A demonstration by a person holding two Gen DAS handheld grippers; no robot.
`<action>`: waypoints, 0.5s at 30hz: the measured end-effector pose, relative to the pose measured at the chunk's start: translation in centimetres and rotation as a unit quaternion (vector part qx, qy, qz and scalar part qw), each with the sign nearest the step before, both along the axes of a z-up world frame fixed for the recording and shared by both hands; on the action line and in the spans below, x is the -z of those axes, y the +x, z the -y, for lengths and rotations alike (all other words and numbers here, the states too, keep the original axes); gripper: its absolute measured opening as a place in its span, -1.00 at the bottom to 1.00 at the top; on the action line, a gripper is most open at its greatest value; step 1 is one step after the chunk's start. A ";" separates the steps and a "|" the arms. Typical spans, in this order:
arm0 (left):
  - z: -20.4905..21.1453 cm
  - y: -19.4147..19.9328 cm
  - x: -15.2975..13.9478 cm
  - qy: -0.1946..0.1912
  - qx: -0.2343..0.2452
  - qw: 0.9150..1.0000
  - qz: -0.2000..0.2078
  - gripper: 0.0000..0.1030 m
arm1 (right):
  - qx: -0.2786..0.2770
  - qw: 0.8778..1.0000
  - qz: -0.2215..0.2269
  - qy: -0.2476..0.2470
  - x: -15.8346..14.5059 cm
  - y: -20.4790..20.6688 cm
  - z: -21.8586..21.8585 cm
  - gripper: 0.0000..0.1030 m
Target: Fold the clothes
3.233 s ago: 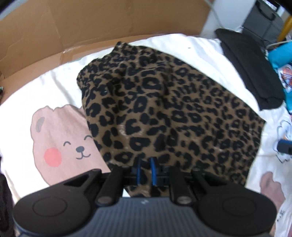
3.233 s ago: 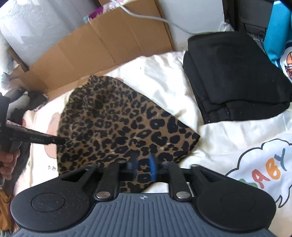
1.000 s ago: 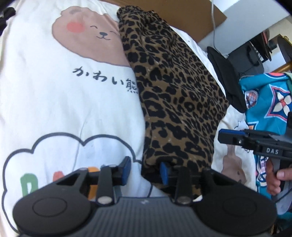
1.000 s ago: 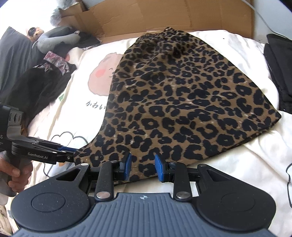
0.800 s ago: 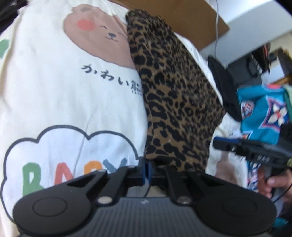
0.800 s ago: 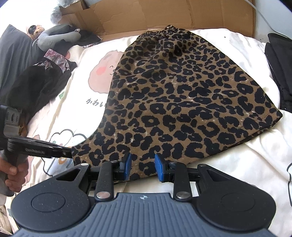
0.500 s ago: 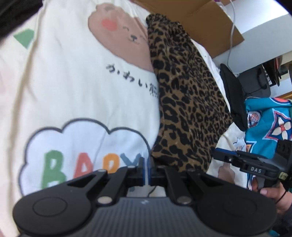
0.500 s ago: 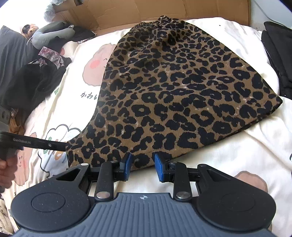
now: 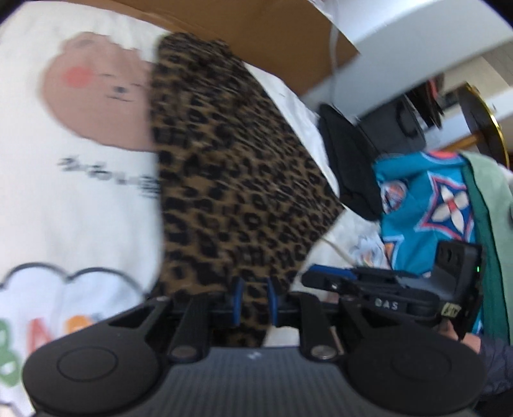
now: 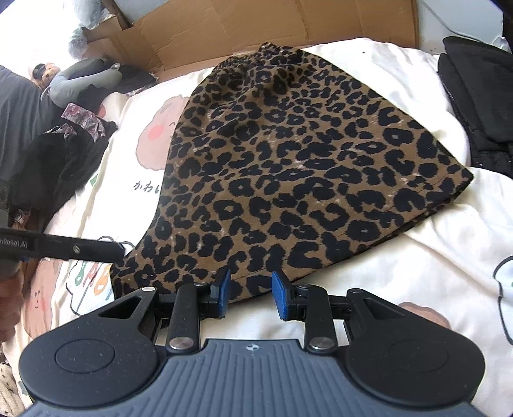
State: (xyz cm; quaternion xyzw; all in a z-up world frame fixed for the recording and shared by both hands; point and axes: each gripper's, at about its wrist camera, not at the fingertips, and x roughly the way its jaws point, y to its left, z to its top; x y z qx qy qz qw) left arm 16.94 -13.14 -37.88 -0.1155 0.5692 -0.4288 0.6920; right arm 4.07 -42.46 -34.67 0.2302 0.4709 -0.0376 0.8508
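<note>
Half a second earlier the left tool [image 9: 252, 301] had its pads pressed together at the near left corner of the leopard-print garment [image 10: 288, 166]; by this moment it had shifted along the hem, pads a little apart with cloth bunched between them, though blur kept me from telling whether they actually pinched it. The right tool [image 10: 250, 293] had barely moved, jaws spread over the near hem and gripping nothing. The garment lay flat on the white printed bedsheet [image 10: 433, 256], waistband toward the cardboard [image 10: 288, 22], with a folded black garment [image 10: 474, 106] just beside its right edge. As I judged it, the risk was a one-sided lift: if only the left tool held, the hem would drag skewed and the fold land crooked, or the thin fabric might slip free.
</note>
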 end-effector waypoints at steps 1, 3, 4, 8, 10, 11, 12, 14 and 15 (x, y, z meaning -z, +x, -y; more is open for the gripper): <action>0.7 -0.3 0.1 -0.001 0.012 1.000 0.003 -0.67 | 0.003 1.000 0.000 -0.001 0.0 -0.1 0.2 -0.39; 2.1 -1.0 0.4 0.009 0.038 0.999 0.018 -0.67 | 0.012 1.000 -0.003 -0.003 0.1 -0.3 0.7 -0.39; 2.7 -1.4 0.7 0.027 0.047 0.998 0.033 -0.67 | 0.016 1.000 -0.004 -0.004 0.1 -0.3 0.9 -0.39; 3.1 -2.2 2.5 0.082 0.055 0.994 0.052 -0.73 | 0.027 1.000 -0.009 -0.008 0.4 -0.6 1.8 -0.39; 2.0 -2.3 3.1 0.084 0.046 0.994 0.043 -0.75 | 0.034 0.999 -0.011 -0.010 0.5 -0.8 2.2 -0.39; 1.4 -2.5 3.3 0.086 0.043 0.995 0.040 -0.77 | 0.038 0.999 -0.012 -0.011 0.6 -0.8 2.4 -0.39; 0.7 -2.6 3.5 0.093 0.041 0.994 0.040 -0.78 | 0.042 0.999 -0.013 -0.012 0.6 -0.9 2.7 -0.39; -0.5 -3.1 3.6 0.109 0.041 0.992 0.046 -0.83 | 0.050 0.999 -0.015 -0.013 0.7 -1.0 3.1 -0.39; -1.1 -3.2 3.5 0.115 0.039 0.991 0.049 -0.84 | 0.053 0.998 -0.016 -0.014 0.8 -1.0 3.3 -0.39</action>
